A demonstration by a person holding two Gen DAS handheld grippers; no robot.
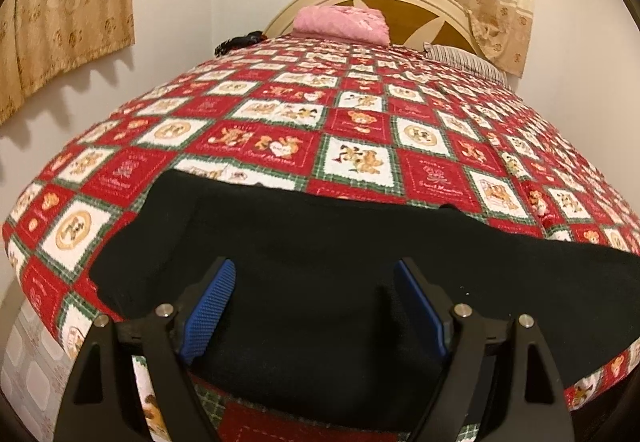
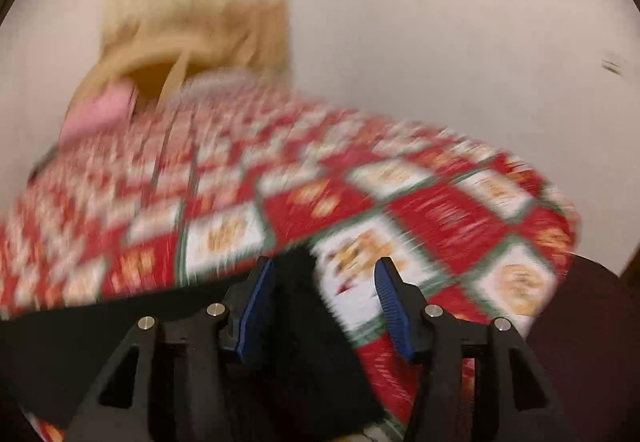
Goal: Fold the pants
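Observation:
Black pants (image 1: pixel 320 242) lie flat across the near edge of a bed with a red, white and green teddy-bear quilt (image 1: pixel 360 122). My left gripper (image 1: pixel 314 274) is open, its blue pads apart just above the pants' near part. In the right wrist view, which is motion-blurred, my right gripper (image 2: pixel 324 274) is open over the end of the pants (image 2: pixel 312 322), whose corner lies between the blue pads. Neither gripper holds cloth.
A pink folded blanket (image 1: pixel 340 22) and a striped pillow (image 1: pixel 464 58) lie at the wooden headboard (image 1: pixel 420 2). Beige curtains (image 1: pixel 68 10) hang on the white walls. A dark round object (image 2: pixel 592 342) sits at the bed's right edge.

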